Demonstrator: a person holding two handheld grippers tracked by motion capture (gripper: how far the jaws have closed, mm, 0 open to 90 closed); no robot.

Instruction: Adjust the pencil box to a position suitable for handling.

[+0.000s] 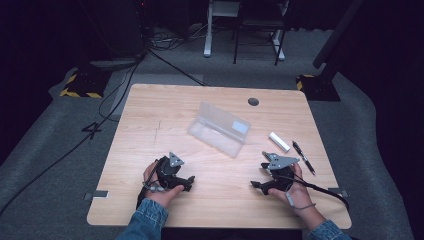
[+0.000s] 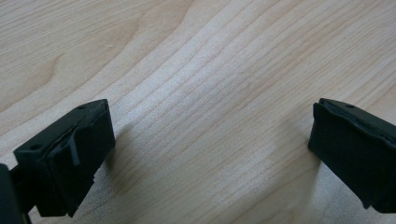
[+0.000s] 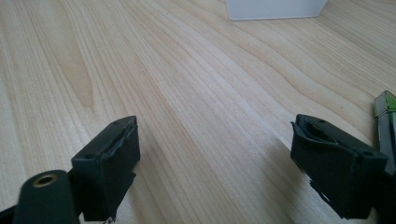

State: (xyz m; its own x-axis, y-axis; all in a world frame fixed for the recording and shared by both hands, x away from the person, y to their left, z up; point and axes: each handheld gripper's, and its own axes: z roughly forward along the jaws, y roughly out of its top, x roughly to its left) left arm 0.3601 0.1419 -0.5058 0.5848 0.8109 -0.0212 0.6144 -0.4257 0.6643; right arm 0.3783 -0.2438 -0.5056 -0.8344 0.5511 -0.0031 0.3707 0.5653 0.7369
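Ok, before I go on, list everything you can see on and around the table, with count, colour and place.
Table: one, light wood, centre.
Pencil case: one, clear plastic, lid open, table middle.
Eraser: one, white, right of the case.
Pen: one, black, right of the eraser, near the table's right edge.
Grommet hole: one, dark, far edge of the table.
Cables: several, black, on the grey floor beyond and left of the table.
Left gripper: one, black, near left, jaws apart, nothing between.
Right gripper: one, black, near right, jaws apart, nothing between.
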